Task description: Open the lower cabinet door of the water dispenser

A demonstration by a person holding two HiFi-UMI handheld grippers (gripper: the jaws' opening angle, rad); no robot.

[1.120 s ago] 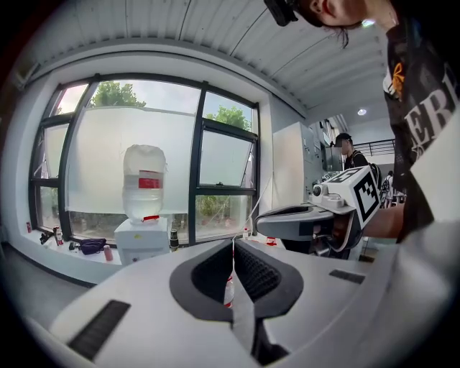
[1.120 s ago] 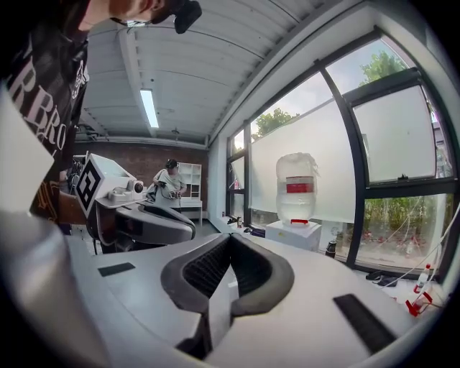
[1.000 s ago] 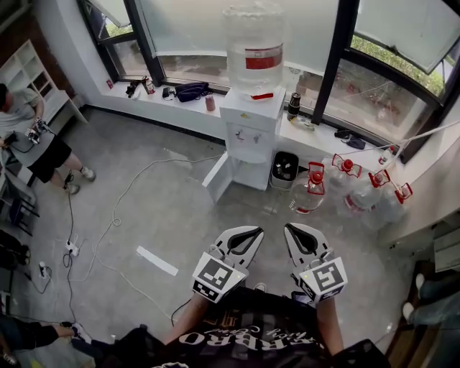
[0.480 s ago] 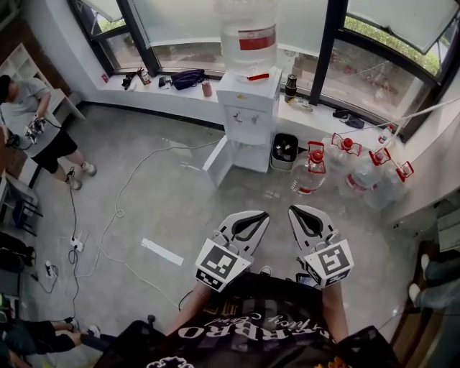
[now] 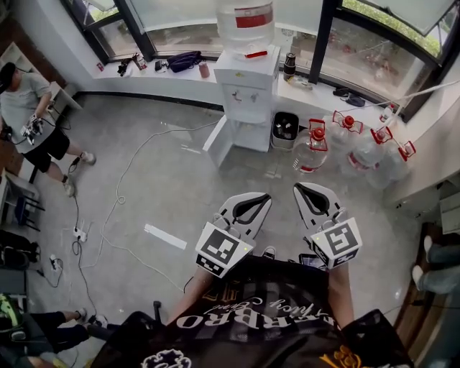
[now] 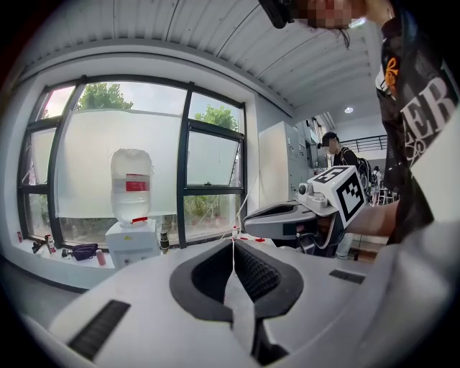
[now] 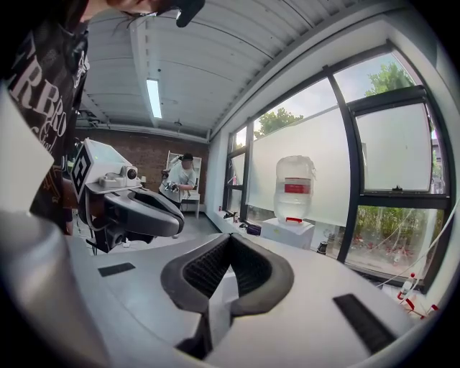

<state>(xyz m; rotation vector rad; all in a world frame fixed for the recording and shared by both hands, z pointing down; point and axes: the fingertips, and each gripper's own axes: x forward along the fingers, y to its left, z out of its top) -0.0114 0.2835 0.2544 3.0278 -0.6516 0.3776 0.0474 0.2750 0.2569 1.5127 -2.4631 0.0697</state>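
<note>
The white water dispenser (image 5: 248, 90) stands against the window sill with a clear bottle (image 5: 244, 20) on top. Its lower cabinet door (image 5: 218, 146) stands swung out to the left. Both grippers hang in front of my chest, far from the dispenser, over bare floor. My left gripper (image 5: 261, 199) is shut and holds nothing; its jaws meet in the left gripper view (image 6: 232, 242). My right gripper (image 5: 305, 190) is likewise shut and holds nothing (image 7: 229, 238). The dispenser shows small and distant in both gripper views (image 6: 131, 243) (image 7: 288, 230).
Several water jugs with red caps (image 5: 353, 152) and a black bin (image 5: 285, 131) stand right of the dispenser. Cables (image 5: 118, 192) and a white strip (image 5: 164, 236) lie on the grey floor. A person (image 5: 29, 115) stands at far left.
The dispenser has slid higher in the head view as the view shifted. Both grippers stay shut, side by side; the left one has drifted slightly.
</note>
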